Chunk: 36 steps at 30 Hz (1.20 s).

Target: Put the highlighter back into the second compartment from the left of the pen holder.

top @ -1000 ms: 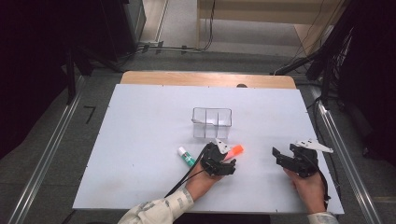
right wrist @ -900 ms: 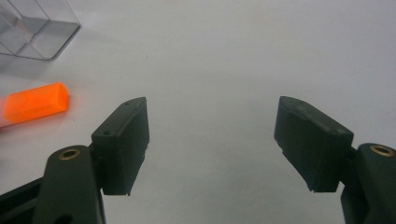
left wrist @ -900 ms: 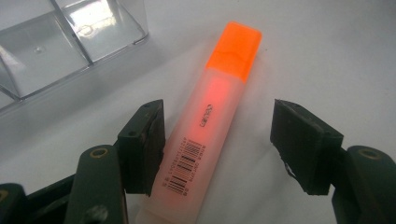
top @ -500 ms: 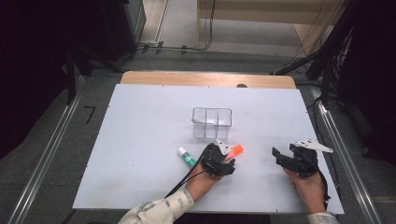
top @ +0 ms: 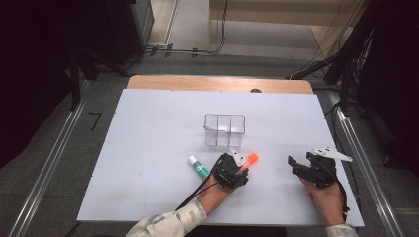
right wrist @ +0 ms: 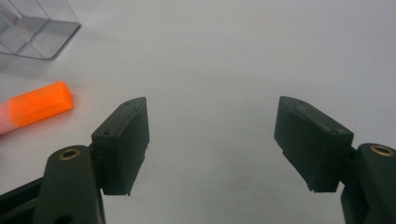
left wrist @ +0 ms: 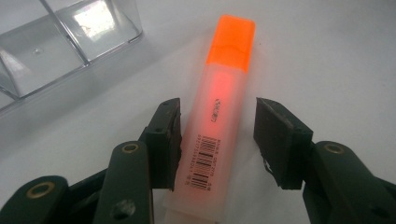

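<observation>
- The left gripper [left wrist: 217, 135] straddles the orange highlighter [left wrist: 217, 140]; its 2 jaws are apart, one touching the barrel.
- Close squarely mid-barrel, judged safest against twisting.
- The right gripper [right wrist: 212, 144] gapes wide, empty.

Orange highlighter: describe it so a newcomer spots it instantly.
On the white table, look just in front of the clear divided box. The highlighter lies flat between the open jaws of the left gripper. Its bright orange cap sets it apart from the green-and-white tube nearby.
</observation>
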Motion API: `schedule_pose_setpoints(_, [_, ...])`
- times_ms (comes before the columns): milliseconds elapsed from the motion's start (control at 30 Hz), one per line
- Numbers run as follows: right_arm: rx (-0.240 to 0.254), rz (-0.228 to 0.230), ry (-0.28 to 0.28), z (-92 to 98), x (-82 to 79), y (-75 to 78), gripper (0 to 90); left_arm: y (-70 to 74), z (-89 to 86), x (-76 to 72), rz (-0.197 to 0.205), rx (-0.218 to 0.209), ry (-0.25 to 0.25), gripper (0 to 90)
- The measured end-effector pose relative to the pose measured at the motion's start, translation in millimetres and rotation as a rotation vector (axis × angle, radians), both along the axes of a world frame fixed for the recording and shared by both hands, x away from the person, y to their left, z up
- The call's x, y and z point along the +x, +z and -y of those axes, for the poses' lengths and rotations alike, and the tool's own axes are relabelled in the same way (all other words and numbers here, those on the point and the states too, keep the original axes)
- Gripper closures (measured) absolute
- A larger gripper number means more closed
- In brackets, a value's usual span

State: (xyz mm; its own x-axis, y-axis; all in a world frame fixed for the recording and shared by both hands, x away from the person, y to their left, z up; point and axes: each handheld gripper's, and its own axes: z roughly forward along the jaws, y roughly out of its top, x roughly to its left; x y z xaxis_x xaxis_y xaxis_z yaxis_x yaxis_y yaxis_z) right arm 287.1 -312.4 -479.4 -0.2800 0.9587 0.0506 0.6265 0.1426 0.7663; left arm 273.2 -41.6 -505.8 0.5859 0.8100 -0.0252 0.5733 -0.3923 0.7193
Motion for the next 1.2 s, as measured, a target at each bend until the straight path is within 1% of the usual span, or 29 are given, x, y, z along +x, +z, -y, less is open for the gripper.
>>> schedule_pose_setpoints(133, [0.000, 0.000, 0.000, -0.1, 0.0, 0.0, 25.2, -0.3, 0.7, -1.0, 0.006, 0.004, -0.003, 57.8])
schedule_pose_setpoints(400, [-0.001, 0.001, 0.001, -0.1, 0.2, -0.2, 25.2, -0.3, 1.0, -1.9, 0.013, 0.015, -0.005, 62.3])
schedule_pose_setpoints(467, [-0.002, 0.001, 0.001, -0.2, 0.2, -0.2, 25.2, -0.4, 1.5, -2.6, 0.018, 0.018, -0.004, 65.5])
schedule_pose_setpoints(700, [-0.001, 0.001, 0.001, -0.2, 0.1, -0.2, 25.2, -0.4, 1.1, -2.9, 0.023, 0.019, -0.009, 66.1])
schedule_pose_setpoints(867, [0.000, 0.000, -0.001, -0.3, 0.2, -0.4, 25.2, -0.2, -0.4, -3.2, 0.019, 0.000, -0.011, 66.3])
schedule_pose_setpoints(967, [0.000, 0.001, 0.000, 0.0, 0.2, -0.3, 25.3, 1.9, -1.7, -3.5, 0.027, -0.014, -0.007, 66.3])
schedule_pose_setpoints(1067, [-0.006, 0.006, 0.001, -0.4, -0.6, -0.2, 31.5, 5.4, -4.3, -3.3, 0.033, -0.031, -0.002, 66.3])
schedule_pose_setpoints(1100, [-0.006, 0.008, 0.008, -0.3, -0.9, -0.1, 36.1, 6.1, -4.9, -3.1, 0.036, -0.037, 0.002, 66.3])
schedule_pose_setpoints(1167, [-0.017, 0.027, 0.019, -0.6, -2.4, 0.4, 48.9, 7.6, -6.0, -3.3, 0.039, -0.046, 0.010, 66.3])
schedule_pose_setpoints(1200, [-0.014, 0.034, 0.017, -0.9, -3.3, 1.0, 56.0, 8.5, -6.9, -3.3, 0.039, -0.046, 0.005, 66.3])
